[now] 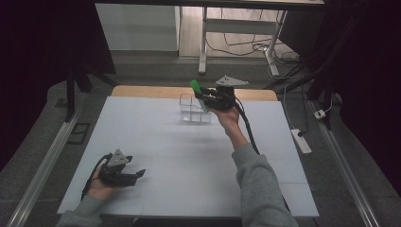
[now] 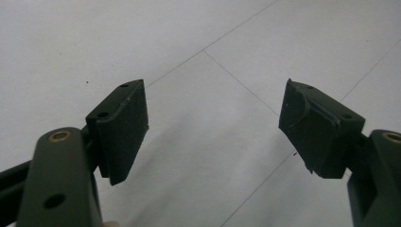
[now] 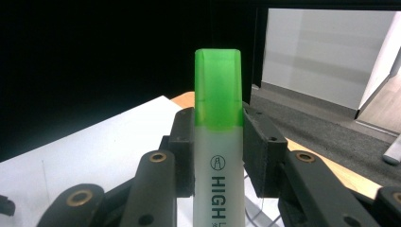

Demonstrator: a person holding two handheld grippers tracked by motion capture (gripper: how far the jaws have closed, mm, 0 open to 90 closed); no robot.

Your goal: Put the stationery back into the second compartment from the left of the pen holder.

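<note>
Currently we hold the green highlighter (image 3: 218, 142) clamped between the jaws of the right gripper (image 1: 208, 97), cap end pointing away from the hand, up in the air over the clear organizer box (image 1: 194, 109) near the far edge of the table (image 1: 156, 142). Our left gripper (image 1: 137, 175) sits by the near left corner, jaws spread wide with nothing between them, just white tabletop under it. Main risk, as we judge it: the highlighter goes in cap-first and tilted, so it could catch on a box wall or divider rather than drop into a compartment. The box looks light and nothing braces it, so a sideways nudge from the pen or jaws may slide or tip it toward the far edge. Grip sits on the smooth white barrel just below the cap; if it pivots in the pads, aim drifts. Clear walls are hard to read from the high view, so we can't tell which compartment sits under the tip. Release too high and it may bounce out.
</note>
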